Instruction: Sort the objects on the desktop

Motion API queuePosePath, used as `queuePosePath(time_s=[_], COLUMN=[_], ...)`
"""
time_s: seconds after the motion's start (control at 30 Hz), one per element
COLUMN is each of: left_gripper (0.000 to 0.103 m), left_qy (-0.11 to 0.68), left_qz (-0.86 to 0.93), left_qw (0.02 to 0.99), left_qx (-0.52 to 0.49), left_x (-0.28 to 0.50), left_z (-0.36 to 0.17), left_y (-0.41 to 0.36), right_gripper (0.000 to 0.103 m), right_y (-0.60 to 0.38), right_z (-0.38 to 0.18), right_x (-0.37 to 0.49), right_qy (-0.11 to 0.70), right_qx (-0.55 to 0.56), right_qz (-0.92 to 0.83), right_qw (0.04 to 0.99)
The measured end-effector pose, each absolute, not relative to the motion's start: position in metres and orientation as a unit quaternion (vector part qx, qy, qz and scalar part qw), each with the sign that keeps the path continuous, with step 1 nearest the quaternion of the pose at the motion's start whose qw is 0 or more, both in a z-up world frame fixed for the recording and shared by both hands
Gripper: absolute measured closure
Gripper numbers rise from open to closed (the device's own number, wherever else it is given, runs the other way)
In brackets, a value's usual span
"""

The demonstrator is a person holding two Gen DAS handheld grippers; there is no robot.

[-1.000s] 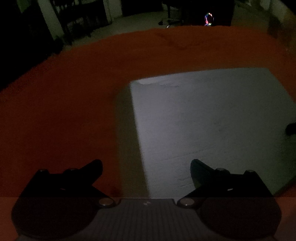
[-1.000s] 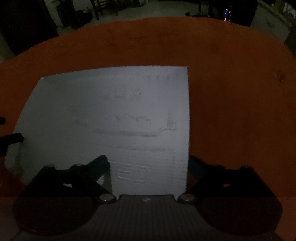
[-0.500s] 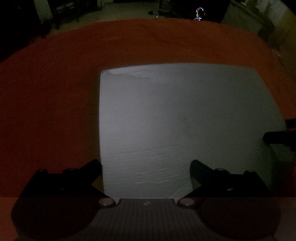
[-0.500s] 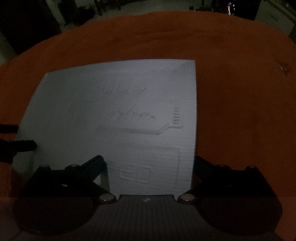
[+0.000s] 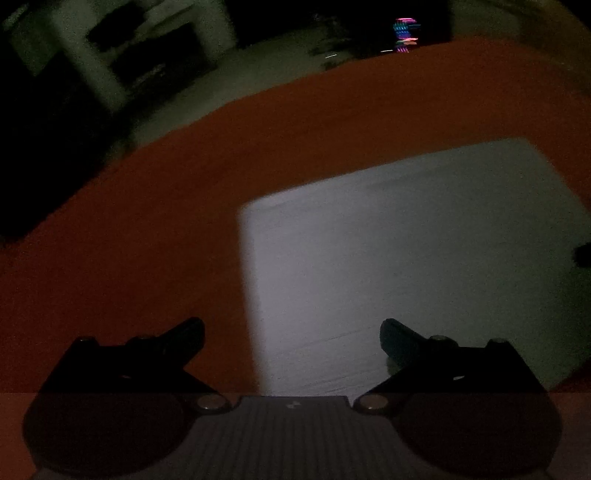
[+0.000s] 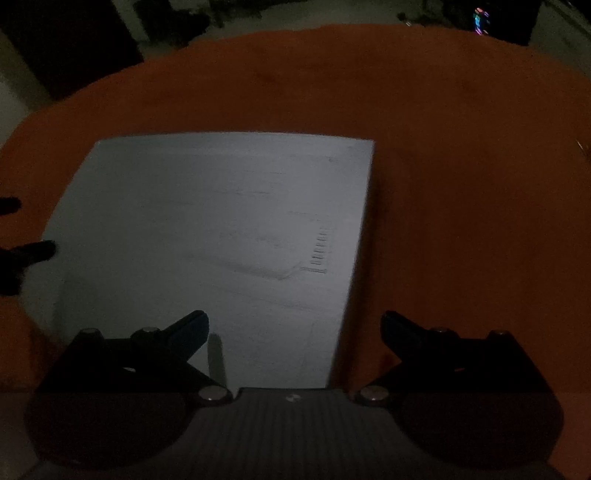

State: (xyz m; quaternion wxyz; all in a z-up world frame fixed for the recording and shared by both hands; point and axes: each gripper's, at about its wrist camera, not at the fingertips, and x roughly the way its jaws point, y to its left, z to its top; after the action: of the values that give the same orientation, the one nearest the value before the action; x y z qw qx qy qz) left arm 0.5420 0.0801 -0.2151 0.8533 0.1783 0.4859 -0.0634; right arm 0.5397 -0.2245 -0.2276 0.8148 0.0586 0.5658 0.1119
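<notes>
One orange table [image 6: 461, 184] in a dim room carries one pale grey flat board [image 6: 221, 221], faintly embossed. Two hand-held grippers, left [image 5: 291, 332] and right [image 6: 295, 325], hover over its near edge, jaws wide, holding nothing.

Dim shelving [image 5: 147, 59] stands at upper left and a multicoloured glowing light [image 5: 404, 35] at upper right, both blurred.

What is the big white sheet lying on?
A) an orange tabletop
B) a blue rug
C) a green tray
A: the sheet lies flat with orange tabletop showing around its far and side edges in both views.
</notes>
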Motion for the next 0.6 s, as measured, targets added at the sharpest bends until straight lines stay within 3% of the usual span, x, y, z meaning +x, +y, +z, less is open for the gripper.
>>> queuePosePath(time_s=[0.1,0.27,0.6], left_gripper=[0.001,0.001,0.001], left_qy=[0.498,0.538,0.529], left_qz=[-0.057,-0.126,-0.124], left_qw=[0.854,0.833,0.839], left_qx=[0.140,-0.020,-0.018], left_x=[0.548,0.552,0.542], left_z=[-0.227,-0.248,-0.221], left_y=[0.106,0.123,0.090], right_gripper=[0.000,0.000,0.000], right_y=[-0.225,-0.214,-0.203], right_z=[-0.231,-0.232,-0.208], right_x=[0.548,0.560,0.569], right_qy=[0.582,0.593,0.574], right_qx=[0.071,0.049,0.073], right_qz=[0.117,0.133,0.090], right_qw=[0.801,0.792,0.811])
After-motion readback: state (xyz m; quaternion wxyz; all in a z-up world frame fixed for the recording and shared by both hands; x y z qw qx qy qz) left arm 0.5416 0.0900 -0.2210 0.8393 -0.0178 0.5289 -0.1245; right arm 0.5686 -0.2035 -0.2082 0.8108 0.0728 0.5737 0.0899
